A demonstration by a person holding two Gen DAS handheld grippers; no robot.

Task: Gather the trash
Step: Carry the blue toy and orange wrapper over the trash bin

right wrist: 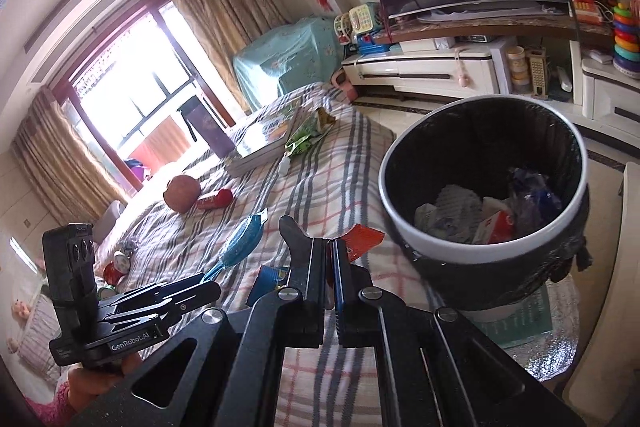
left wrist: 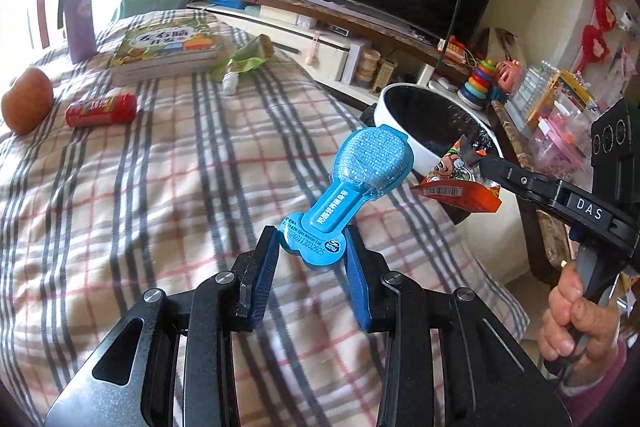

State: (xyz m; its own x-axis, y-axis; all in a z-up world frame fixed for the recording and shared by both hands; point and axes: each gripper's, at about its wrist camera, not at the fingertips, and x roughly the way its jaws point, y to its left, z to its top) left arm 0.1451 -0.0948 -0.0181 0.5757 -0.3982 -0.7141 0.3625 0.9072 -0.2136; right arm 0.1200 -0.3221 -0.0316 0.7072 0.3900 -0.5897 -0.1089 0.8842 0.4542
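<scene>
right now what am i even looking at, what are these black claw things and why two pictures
They are two hand-held grabbers, each with a camera looking along its jaws; a person's hand holds one. One picture comes from each grabber. The left gripper is shut on a blue plastic package. The right gripper is shut on an orange snack wrapper. Both are beside a black-lined trash bin. An apple, a red tube and books lie on the plaid blanket.

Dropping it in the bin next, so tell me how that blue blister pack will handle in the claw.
The blue blister pack probably stays stiff: it juts straight out from the left claw, gripped only at its tail. It looks light, thin plastic. The glossy surface may slip or pivot.
</scene>
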